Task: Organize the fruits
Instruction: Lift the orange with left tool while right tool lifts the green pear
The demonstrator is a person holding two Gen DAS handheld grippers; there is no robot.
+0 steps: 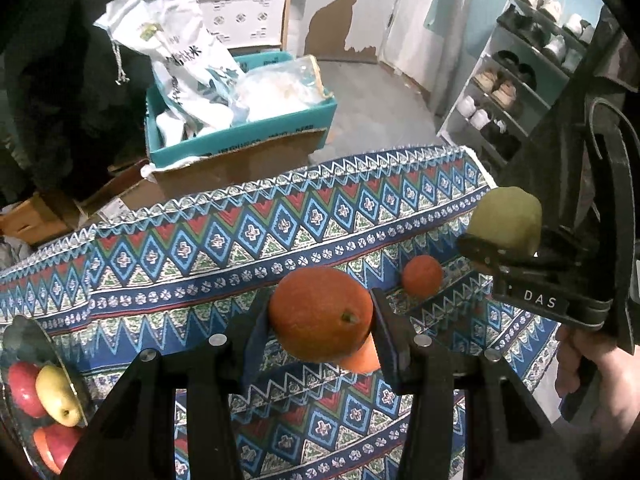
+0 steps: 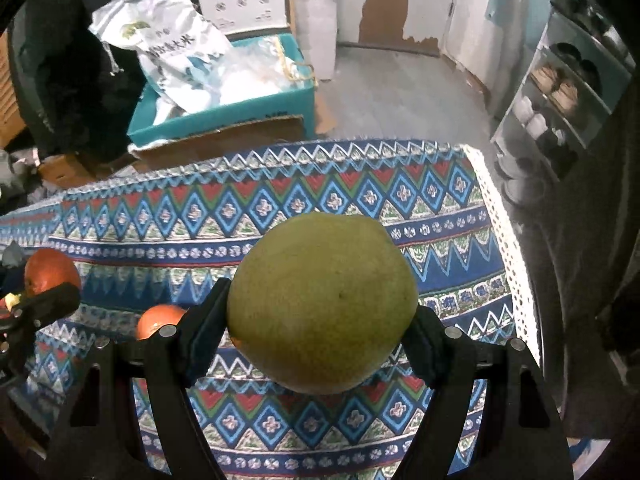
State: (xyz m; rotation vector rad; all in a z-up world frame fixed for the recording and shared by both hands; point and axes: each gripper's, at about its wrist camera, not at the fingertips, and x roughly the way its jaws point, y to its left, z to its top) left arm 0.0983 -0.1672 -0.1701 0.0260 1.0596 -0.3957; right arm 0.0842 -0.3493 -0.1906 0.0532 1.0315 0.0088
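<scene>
My left gripper [image 1: 320, 320] is shut on a large orange [image 1: 320, 314] and holds it above the patterned tablecloth [image 1: 200, 248]. Another orange piece [image 1: 362, 360] shows just below it. My right gripper [image 2: 320, 320] is shut on a big green pear [image 2: 324, 300]; it also shows in the left wrist view [image 1: 506, 220] at the right. A small orange [image 1: 422, 276] lies on the cloth between them; it also shows in the right wrist view [image 2: 158, 320]. A glass plate [image 1: 24, 336] at the far left holds red and yellow apples [image 1: 56, 394].
Beyond the table's far edge stands a teal box [image 1: 240, 136] with white bags on cardboard boxes. A shoe rack [image 1: 520, 88] stands at the right. The cloth's lace edge [image 2: 508, 248] marks the table's right side.
</scene>
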